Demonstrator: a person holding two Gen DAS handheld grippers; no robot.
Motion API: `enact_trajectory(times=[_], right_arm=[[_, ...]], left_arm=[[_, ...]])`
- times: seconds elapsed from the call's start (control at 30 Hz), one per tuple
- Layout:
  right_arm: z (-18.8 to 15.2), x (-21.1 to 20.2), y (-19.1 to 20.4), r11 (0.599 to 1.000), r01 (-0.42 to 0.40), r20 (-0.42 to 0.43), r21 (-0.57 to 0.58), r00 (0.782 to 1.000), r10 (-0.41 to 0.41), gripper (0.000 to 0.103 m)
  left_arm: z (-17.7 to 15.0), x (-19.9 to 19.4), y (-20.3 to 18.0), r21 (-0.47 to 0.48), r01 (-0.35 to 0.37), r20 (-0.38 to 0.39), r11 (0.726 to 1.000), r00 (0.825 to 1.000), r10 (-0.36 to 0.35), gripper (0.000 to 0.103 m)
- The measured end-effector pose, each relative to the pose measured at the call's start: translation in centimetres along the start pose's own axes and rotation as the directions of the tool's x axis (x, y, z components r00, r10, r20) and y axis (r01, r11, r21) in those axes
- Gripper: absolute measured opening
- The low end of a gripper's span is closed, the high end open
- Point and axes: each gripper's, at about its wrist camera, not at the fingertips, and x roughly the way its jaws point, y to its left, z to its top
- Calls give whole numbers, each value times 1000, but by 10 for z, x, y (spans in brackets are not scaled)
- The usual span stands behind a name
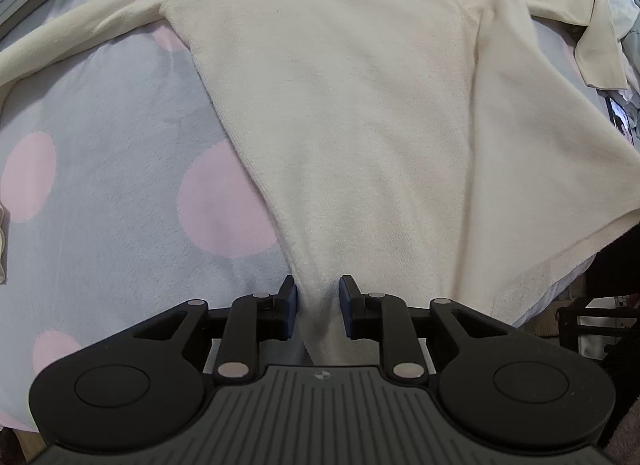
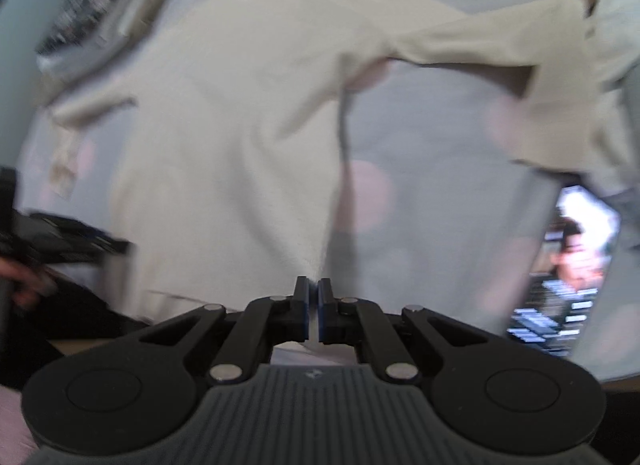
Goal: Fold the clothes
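Left wrist view: soft, even, diffuse light, sharp focus, no glare; the cream knitted sweater (image 1: 340, 105) casts only faint shadows on the grey blanket with pink dots (image 1: 100, 185). Right wrist view: heavy motion blur throughout, the lit phone screen (image 2: 568, 265) glowing brightly. Both show fisheye bending and dark corners.

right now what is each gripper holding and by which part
Both hold the cream sweater at its hem: the left gripper one bottom corner, the right gripper the other.
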Motion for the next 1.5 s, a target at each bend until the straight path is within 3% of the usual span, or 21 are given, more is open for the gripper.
enact_trajectory(times=[0.17,0.23,0.33,0.37,0.4,0.43,0.47,0.57,0.73,0.93,1.0,1.07,1.3,1.4,1.5], right_arm=[[6,15,-22,996,86,-117,-26,989,-88,1],[8,26,-26,996,88,-168,-28,982,-92,1],[15,34,-30,997,76,-179,-19,981,-79,7],[18,38,-32,998,67,-184,-12,981,-68,12],[20,43,-34,998,56,-190,-1,980,-55,31],[23,47,-36,999,44,-197,9,980,-41,41],[26,52,-38,999,32,-203,20,979,-27,45],[29,67,-40,1000,14,-222,27,975,-7,45],[27,86,-36,999,26,-249,-35,968,-34,42],[23,101,-45,1000,-1,-286,-2,958,1,33],[22,100,-44,1000,-31,-288,-4,957,28,5],[22,95,-40,999,-50,-278,-14,960,44,6],[35,39,-31,991,-79,-249,-106,967,50,5],[38,13,-29,987,-96,-253,-128,966,61,5],[37,-6,-26,983,-122,-270,-136,959,82,5]], left_arm=[[2,3,-5,2,-9,-6,1000,1000,9,20],[1,2,-5,-4,-5,-9,1000,1000,5,22],[-1,1,-2,-15,9,-15,1000,1000,-9,26],[-2,1,-1,-22,16,-16,1000,1000,-16,27],[-3,0,0,-30,23,-17,999,1000,-23,28],[-5,-1,2,-39,32,-19,999,999,-33,30],[-6,-1,4,-52,45,-21,998,999,-46,33],[-13,-5,12,-103,83,-15,991,996,-85,39],[-21,-9,29,-187,104,-18,977,994,-109,40],[-24,-4,14,-136,91,-60,987,993,-100,40],[-23,-5,11,-119,85,-56,989,994,-93,30],[-21,-7,11,-118,94,-48,989,994,-100,2],[-14,-54,34,-145,233,22,962,972,-232,2],[-8,-96,50,-138,268,95,953,962,-257,2],[-8,-123,60,-121,260,103,958,963,-249,2]])
